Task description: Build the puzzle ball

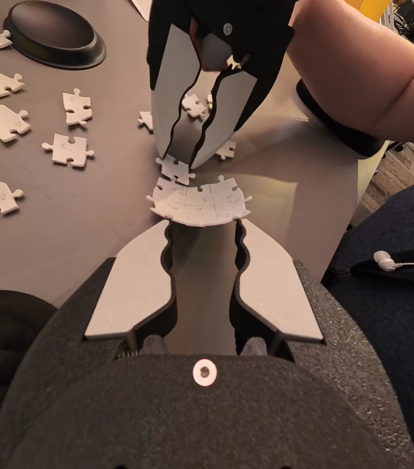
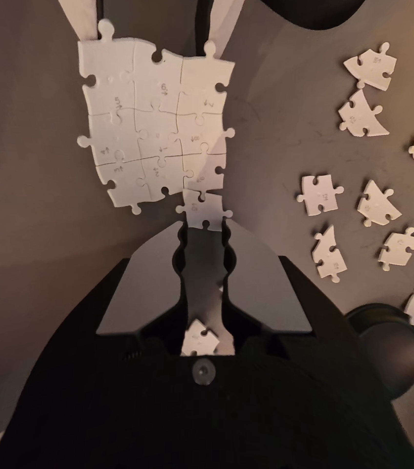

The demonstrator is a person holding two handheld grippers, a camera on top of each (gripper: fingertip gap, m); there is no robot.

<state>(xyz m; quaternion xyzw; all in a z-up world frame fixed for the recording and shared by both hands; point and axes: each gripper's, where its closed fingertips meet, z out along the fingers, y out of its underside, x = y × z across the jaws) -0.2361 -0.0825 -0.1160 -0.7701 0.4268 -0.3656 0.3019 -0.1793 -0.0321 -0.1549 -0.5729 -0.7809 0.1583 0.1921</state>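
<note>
**Now: single piece at the panel's edge**

Nearest, left gripper (image 1: 202, 223) clamped on the curved panel (image 1: 201, 205) of joined white pieces, raised over the grey table (image 1: 86, 215). Just past the panel, right gripper (image 2: 204, 224) pinching a single piece (image 2: 204, 210), touching the panel's edge. Farther from the panel, loose pieces (image 1: 70, 149) scattered flat. Farthest, a black dish (image 1: 53, 33).
</note>
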